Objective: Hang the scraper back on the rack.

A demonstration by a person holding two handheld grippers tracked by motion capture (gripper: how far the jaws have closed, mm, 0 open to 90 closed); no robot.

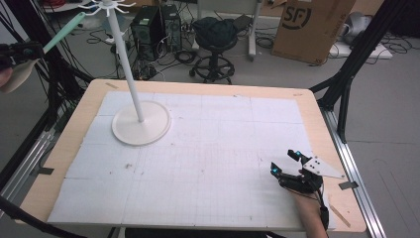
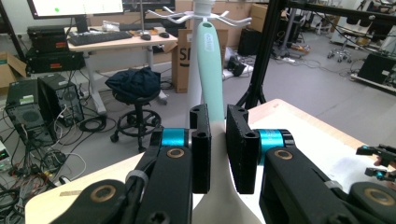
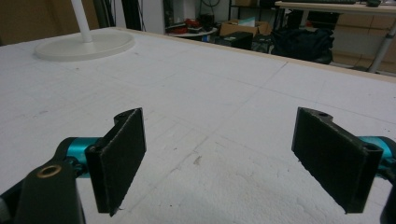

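Observation:
A white hook rack (image 1: 127, 69) rises from its round base (image 1: 141, 125) on the left of the mat, its hooks (image 1: 106, 6) at the top. My left gripper (image 1: 22, 52) is off the table's left edge, raised and shut on a utensil (image 1: 64, 29) with a mint-green handle and a cream head. The handle tip lies close to the hooks. In the left gripper view the handle (image 2: 210, 70) rises between my jaws (image 2: 218, 112) toward the hooks (image 2: 201, 14). My right gripper (image 1: 292, 166) rests low over the mat's front right, open and holding nothing (image 3: 224, 154).
A white gridded mat (image 1: 208, 148) covers the wooden table (image 1: 74, 129). Beyond the far edge stand a dark stool (image 1: 215, 44), computer towers (image 1: 156, 27) and a cardboard box (image 1: 309, 25). Black frame posts (image 1: 356, 54) flank the table's right side.

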